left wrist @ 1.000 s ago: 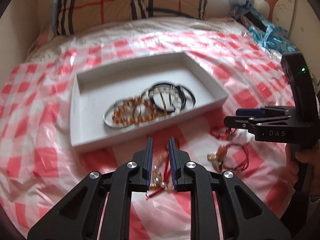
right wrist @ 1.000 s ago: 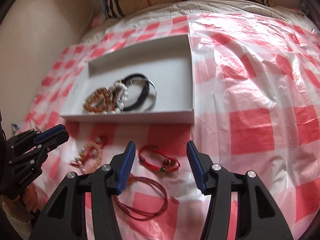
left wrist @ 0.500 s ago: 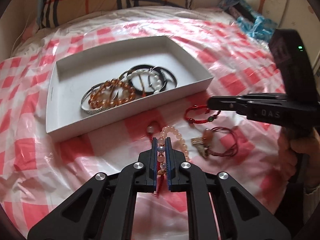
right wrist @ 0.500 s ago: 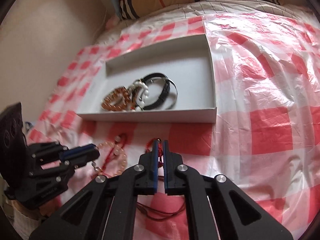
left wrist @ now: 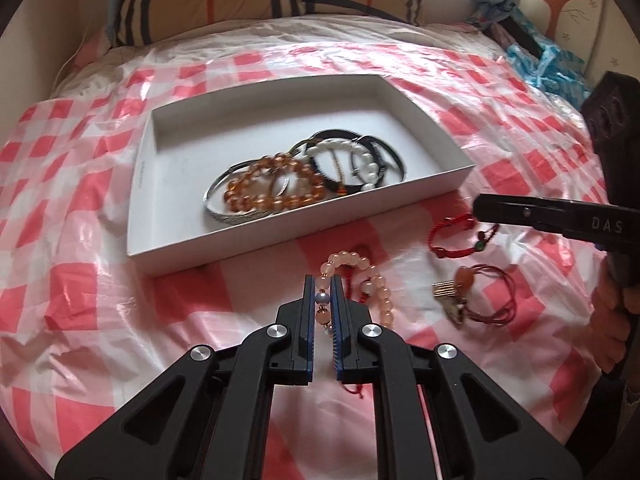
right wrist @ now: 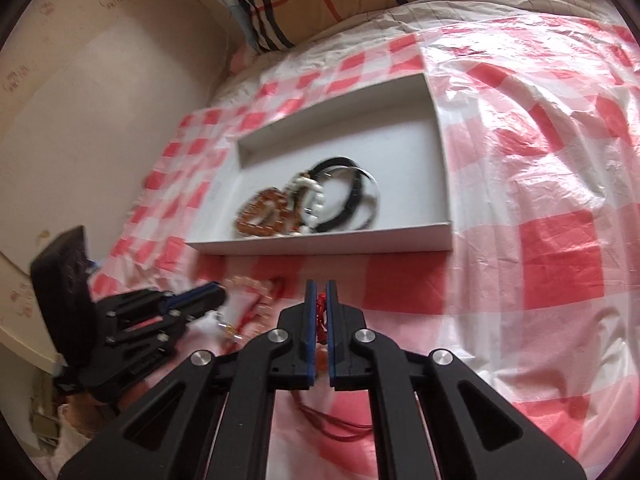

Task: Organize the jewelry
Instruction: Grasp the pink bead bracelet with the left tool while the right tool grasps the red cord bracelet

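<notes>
Your left gripper [left wrist: 322,294] pinched the round, glossy pink bead bracelet [left wrist: 362,280]; your right gripper [right wrist: 321,300] clamped the thin red cord bracelet [left wrist: 460,236].

**Room around the tray**

White tray [left wrist: 256,240] has its whole back half bare, bracelets [left wrist: 304,176] crowd the near side. Its front wall stands between both hand-held grippers and the inside. Bed [right wrist: 560,160] right of the tray is open.
</notes>
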`<state>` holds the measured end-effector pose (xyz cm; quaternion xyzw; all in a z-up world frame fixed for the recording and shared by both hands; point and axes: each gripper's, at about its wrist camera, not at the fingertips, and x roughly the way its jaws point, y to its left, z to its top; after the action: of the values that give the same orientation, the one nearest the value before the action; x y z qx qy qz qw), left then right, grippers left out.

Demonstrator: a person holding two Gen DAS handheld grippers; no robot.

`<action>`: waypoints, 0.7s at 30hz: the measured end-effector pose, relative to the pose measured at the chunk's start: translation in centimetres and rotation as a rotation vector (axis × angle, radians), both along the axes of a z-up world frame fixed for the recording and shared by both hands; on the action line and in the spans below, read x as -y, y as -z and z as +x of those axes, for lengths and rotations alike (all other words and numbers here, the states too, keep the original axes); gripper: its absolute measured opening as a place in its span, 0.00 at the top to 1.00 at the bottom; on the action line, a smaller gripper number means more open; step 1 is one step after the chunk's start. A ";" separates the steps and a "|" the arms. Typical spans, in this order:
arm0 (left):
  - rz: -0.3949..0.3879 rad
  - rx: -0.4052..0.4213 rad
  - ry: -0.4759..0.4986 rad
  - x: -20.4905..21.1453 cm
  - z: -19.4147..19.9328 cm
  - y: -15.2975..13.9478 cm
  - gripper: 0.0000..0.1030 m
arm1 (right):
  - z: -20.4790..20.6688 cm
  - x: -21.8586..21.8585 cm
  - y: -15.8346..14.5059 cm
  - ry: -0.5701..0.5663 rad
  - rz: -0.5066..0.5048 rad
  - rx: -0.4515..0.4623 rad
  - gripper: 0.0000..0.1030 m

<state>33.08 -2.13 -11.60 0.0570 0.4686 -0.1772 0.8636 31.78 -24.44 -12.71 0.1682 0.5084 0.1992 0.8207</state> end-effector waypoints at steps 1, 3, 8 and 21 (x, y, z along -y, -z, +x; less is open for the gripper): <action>0.009 -0.010 -0.010 -0.2 0.2 0.3 0.93 | 0.1 -0.2 0.3 0.007 -0.061 -0.010 0.95; 0.033 -0.029 -0.031 -0.4 0.5 0.8 0.93 | 0.2 -0.4 1.1 0.017 -0.138 -0.033 0.74; 0.049 -0.019 -0.054 -0.7 0.9 1.0 0.76 | 0.2 -0.8 1.3 0.021 -0.238 0.006 0.39; 0.042 0.009 0.064 1.2 -0.2 0.3 0.93 | -0.1 -2.2 1.9 -0.085 -0.160 -0.019 0.92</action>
<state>32.86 -3.38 -11.88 0.0910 0.4663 -0.1948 0.8581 31.67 -22.22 -14.59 0.0825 0.5372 0.1909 0.8174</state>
